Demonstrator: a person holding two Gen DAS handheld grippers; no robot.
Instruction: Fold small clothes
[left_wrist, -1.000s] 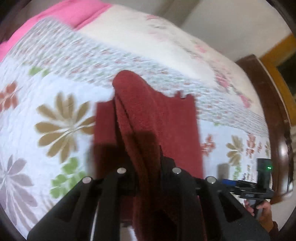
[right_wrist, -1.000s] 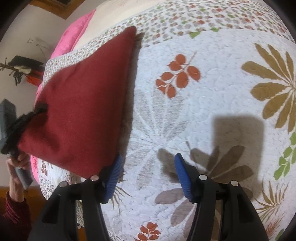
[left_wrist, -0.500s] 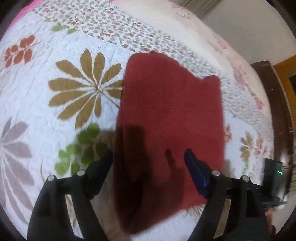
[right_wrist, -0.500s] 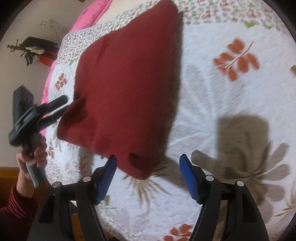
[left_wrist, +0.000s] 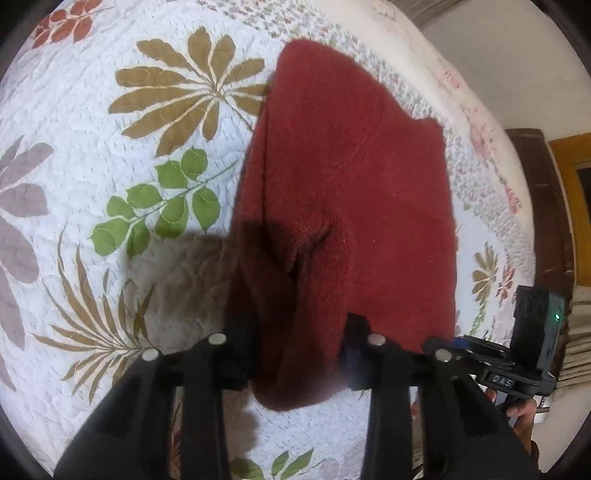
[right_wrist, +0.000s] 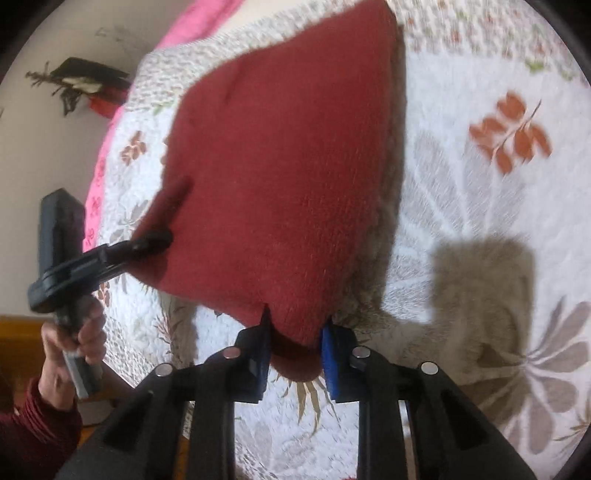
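Note:
A dark red fleece cloth (left_wrist: 351, 184) lies folded on the floral quilt, its near edge raised. In the left wrist view my left gripper (left_wrist: 299, 350) is shut on a bunched near corner of it. My right gripper (left_wrist: 443, 343) reaches in from the right at the other near corner. The right wrist view shows the cloth (right_wrist: 280, 166) stretched between both tools. There my right gripper (right_wrist: 295, 350) pinches its near corner between blue pads (right_wrist: 328, 354). My left gripper (right_wrist: 162, 236) holds the left corner, with a hand (right_wrist: 74, 339) on its handle.
The white quilt (left_wrist: 110, 92) with leaf and flower prints covers the bed and spreads wide around the cloth (right_wrist: 480, 203). A pink sheet (right_wrist: 195, 26) lies at the far end. A dark wooden bed frame (left_wrist: 546, 203) runs along the right. Dark items (right_wrist: 85, 85) hang on the wall.
A second ago the left gripper carried the cloth's edge over and let it go. Both grippers were open half a second ago; now each has closed on a near corner.

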